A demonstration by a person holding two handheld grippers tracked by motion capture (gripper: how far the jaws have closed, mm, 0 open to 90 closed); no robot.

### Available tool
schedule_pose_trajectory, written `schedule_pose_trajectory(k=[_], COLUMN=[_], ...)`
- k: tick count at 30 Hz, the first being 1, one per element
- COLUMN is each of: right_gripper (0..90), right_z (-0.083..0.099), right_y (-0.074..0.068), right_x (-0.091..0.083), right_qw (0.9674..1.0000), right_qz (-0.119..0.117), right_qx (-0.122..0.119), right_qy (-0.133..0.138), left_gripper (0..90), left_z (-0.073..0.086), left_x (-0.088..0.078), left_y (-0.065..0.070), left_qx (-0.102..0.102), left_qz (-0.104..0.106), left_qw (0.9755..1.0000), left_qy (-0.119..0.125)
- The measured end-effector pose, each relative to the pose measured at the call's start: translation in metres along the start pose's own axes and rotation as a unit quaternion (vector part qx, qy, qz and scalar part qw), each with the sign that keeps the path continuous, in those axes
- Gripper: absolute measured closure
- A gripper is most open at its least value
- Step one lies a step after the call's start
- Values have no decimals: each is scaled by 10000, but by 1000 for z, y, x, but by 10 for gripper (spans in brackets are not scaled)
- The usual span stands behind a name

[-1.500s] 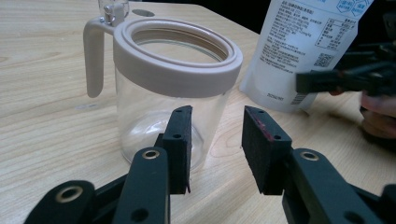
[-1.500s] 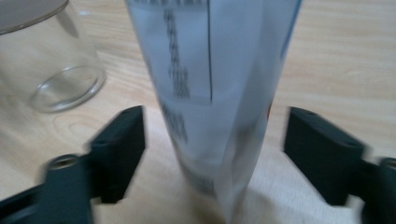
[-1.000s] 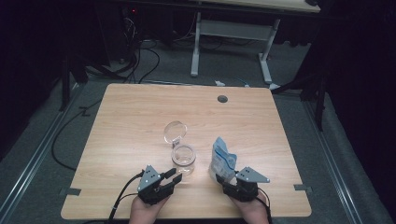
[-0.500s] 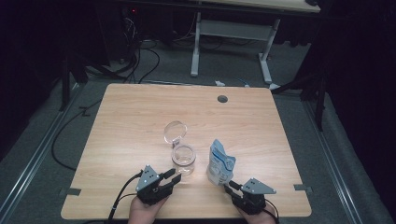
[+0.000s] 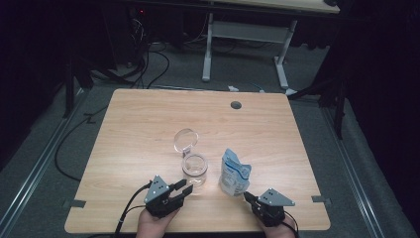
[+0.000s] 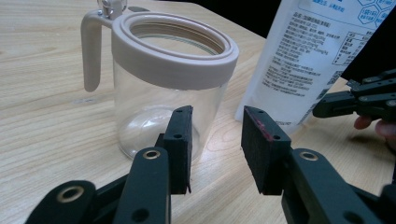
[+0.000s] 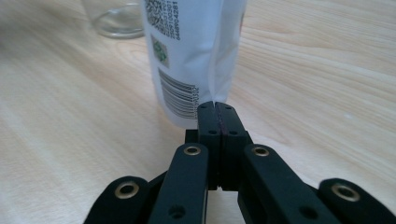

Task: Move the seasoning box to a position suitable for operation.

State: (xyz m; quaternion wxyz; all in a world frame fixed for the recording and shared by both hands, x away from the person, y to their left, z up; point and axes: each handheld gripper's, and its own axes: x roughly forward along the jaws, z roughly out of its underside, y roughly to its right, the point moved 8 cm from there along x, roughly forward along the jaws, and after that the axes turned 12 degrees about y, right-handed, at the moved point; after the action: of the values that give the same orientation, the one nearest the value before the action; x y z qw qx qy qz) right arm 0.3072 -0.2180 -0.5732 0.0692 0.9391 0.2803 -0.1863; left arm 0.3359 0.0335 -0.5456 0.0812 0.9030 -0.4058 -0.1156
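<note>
1. While I watched from the high view, the wooden bench (image 5: 148, 124) lay bare across most of its top, with a small round hole (image 5: 236, 105) near its far edge.
2. Near the front edge stood a clear glass jar (image 5: 194, 171) with a pale plastic collar, its round lid (image 5: 185, 139) hinged open and leaning away on the far side.
3. Just right of the jar stood a white and blue pouch (image 5: 235, 172), upright, close to the jar; I could not tell whether they touched.
4. My left tool (image 5: 180, 190) rested low at the front edge, just in front of the jar; in the left gripper view its jaws stood partly apart with nothing between them, pointed at the gap between jar (image 6: 163, 93) and pouch (image 6: 308, 60).
5. My right tool (image 5: 246, 196) sat just in front of the pouch's lower right corner. Its jaws had just been closing, and in the right gripper view the right tool's pads (image 7: 208, 121) met flat with nothing caught, tips right at the pouch's (image 7: 196, 56) bottom seam.
</note>
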Motion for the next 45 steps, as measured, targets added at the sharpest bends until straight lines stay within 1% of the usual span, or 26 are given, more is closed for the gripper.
schedule_pose_trajectory(k=[5,12,18,19,24,25,27,31,32,33,35,36,38,39,40,41,44,45], right_gripper=[900,900,900,900,900,900,900,900,899,898,895,900,900,900,900,900,900,900], right_z=[-2,-7,-12,-13,-17,-17,-19,-22,-22,-23,-25,-26,-27,-27,-28,-29,-30,-31], right_y=[14,29,40,42,49,49,51,55,56,58,60,62,67,69,69,69,70,70], right_x=[5,15,29,33,44,45,49,57,59,61,66,68,74,75,77,79,81,81], right_qw=[9999,9995,9993,9992,9992,9991,9991,9988,9985,9986,9984,9983,9977,9977,9980,9980,9980,9978], right_qz=[141,296,368,375,374,383,375,377,389,390,398,439,446,437,436,432,446,462], right_qx=[-38,-86,50,44,117,148,191,301,368,345,389,367,492,504,440,429,426,458], right_qy=[-54,-101,-106,-96,-79,-82,-56,-38,-56,-53,-69,-96,-113,-141,-132,-139,-159,-156], left_gripper=[637,637,629,629,629,629,629,606,599,592,583,580,577,576,576,574,573,570], left_z=[0,1,-1,-1,-3,-3,-5,-7,-7,-7,-8,-9,-10,-10,-10,-9,-8,-8], left_x=[0,-1,-5,-5,-9,-10,-12,-15,-16,-16,-18,-19,-20,-20,-21,-21,-21,-21], left_y=[-1,-3,-10,-11,-18,-20,-22,-29,-31,-33,-37,-38,-40,-40,-41,-41,-41,-41], left_qx=[-8,10,26,17,14,52,61,161,165,170,158,151,146,144,142,143,169,174], left_qz=[-7,-38,-172,-183,-285,-334,-355,-516,-565,-602,-649,-665,-687,-685,-680,-677,-682,-693], left_qw=[10000,10000,9998,9998,9996,9994,9993,9985,9983,9980,9978,9977,9975,9975,9976,9976,9975,9974], left_qy=[9,7,43,50,70,78,74,59,46,31,36,33,42,36,31,30,12,13])
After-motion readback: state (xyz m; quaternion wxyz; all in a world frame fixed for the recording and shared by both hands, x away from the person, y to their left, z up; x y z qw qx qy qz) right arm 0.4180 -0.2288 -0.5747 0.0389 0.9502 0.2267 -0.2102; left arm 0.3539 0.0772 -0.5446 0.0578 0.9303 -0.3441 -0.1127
